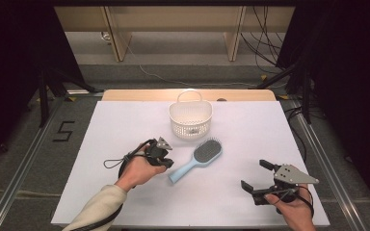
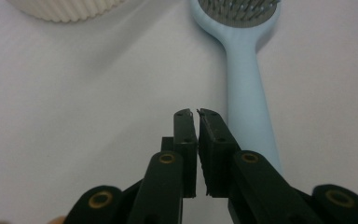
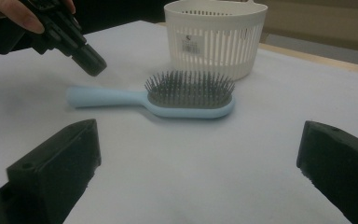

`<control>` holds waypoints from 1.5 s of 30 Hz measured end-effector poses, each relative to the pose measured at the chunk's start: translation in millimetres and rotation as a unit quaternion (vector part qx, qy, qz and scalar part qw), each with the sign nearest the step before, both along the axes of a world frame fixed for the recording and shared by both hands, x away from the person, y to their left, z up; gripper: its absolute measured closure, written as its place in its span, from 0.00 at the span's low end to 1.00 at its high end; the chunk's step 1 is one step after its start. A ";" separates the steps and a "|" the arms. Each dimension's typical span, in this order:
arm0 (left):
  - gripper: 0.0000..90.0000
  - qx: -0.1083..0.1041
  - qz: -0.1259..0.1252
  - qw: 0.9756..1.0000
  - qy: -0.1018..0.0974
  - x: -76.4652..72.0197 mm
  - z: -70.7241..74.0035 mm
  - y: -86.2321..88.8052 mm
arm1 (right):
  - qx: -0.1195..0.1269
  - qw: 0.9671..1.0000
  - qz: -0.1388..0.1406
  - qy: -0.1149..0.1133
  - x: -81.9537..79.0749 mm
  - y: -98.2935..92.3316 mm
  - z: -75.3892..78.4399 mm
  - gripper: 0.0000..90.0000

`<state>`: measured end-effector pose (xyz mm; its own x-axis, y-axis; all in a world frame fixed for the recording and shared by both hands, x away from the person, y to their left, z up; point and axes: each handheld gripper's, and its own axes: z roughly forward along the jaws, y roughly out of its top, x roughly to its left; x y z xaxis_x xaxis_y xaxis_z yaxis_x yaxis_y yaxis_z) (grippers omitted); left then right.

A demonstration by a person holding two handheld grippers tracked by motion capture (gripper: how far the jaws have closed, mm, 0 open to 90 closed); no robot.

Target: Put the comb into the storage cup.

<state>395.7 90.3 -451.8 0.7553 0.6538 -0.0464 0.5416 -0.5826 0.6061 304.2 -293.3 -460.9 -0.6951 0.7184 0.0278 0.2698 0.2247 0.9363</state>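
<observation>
left claw (image 2: pixel 197 114): nearly shut, holds nothing, poised beside the handle, likely lining up a grasp | light-blue hairbrush (image 1: pixel 196 160): flat on counter (image 1: pixel 250 202), bristles up, before white slatted basket (image 1: pixel 190 119) | right claw (image 1: pixel 254 174): wide open, empty, well apart

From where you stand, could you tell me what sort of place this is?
Probably a lab recording station: a white table with a hairbrush and basket, loose cables on the floor, and dark curtains at both sides.
</observation>
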 end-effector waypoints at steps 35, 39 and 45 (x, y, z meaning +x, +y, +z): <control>0.00 0.065 -0.008 0.997 -0.033 5.5 15.1 -31.0 | 0.002 1.000 -0.005 0.002 0.1 -0.8 -0.1 0.00; 0.00 0.079 -0.018 0.996 -0.027 7.2 15.7 -36.5 | 0.002 1.000 -0.005 0.001 0.3 -1.0 -0.2 0.00; 0.00 0.087 -0.019 0.996 -0.023 10.2 16.7 -40.0 | 0.001 1.000 -0.005 0.001 0.3 -1.1 -0.1 0.00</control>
